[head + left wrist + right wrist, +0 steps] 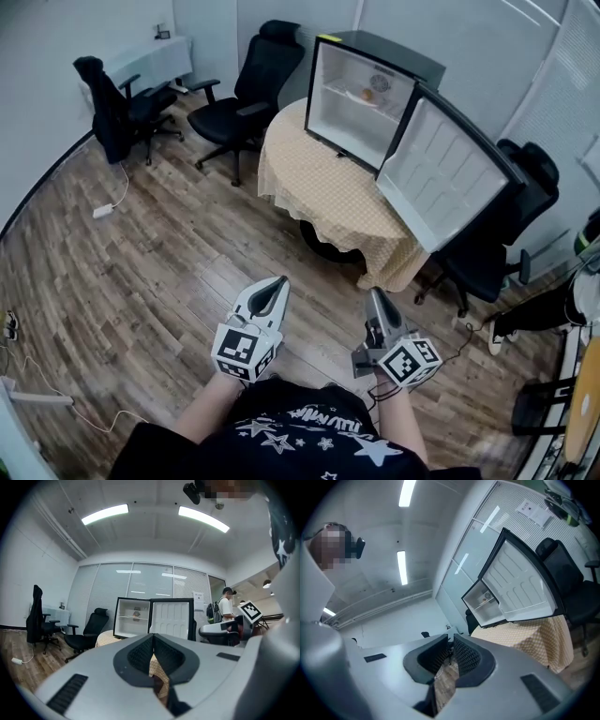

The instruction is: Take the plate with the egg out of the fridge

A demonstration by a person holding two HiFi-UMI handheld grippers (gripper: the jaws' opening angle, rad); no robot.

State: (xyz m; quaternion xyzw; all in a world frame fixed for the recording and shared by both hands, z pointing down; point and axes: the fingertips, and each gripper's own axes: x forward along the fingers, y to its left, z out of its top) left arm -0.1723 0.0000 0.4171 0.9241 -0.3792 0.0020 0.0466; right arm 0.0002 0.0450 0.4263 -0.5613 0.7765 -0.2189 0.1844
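Observation:
The small black fridge [361,94] stands open on a round table [323,197] with a checked cloth. On its upper shelf a pale plate with the egg [364,95] shows small and far off. The left gripper view catches the fridge [133,617] straight ahead, the right gripper view has the fridge [483,604] up to the right. My left gripper [278,282] and right gripper [375,293] hang low near the person's waist, well short of the table. Both are shut with nothing between the jaws, also seen from the left gripper [152,637] and the right gripper [451,640].
The fridge door [441,173] swings out to the right over the table edge. Black office chairs stand behind the table [248,89], at the far left [122,108] and to the right [497,253]. A person [227,606] stands in the background. Wood floor lies between me and the table.

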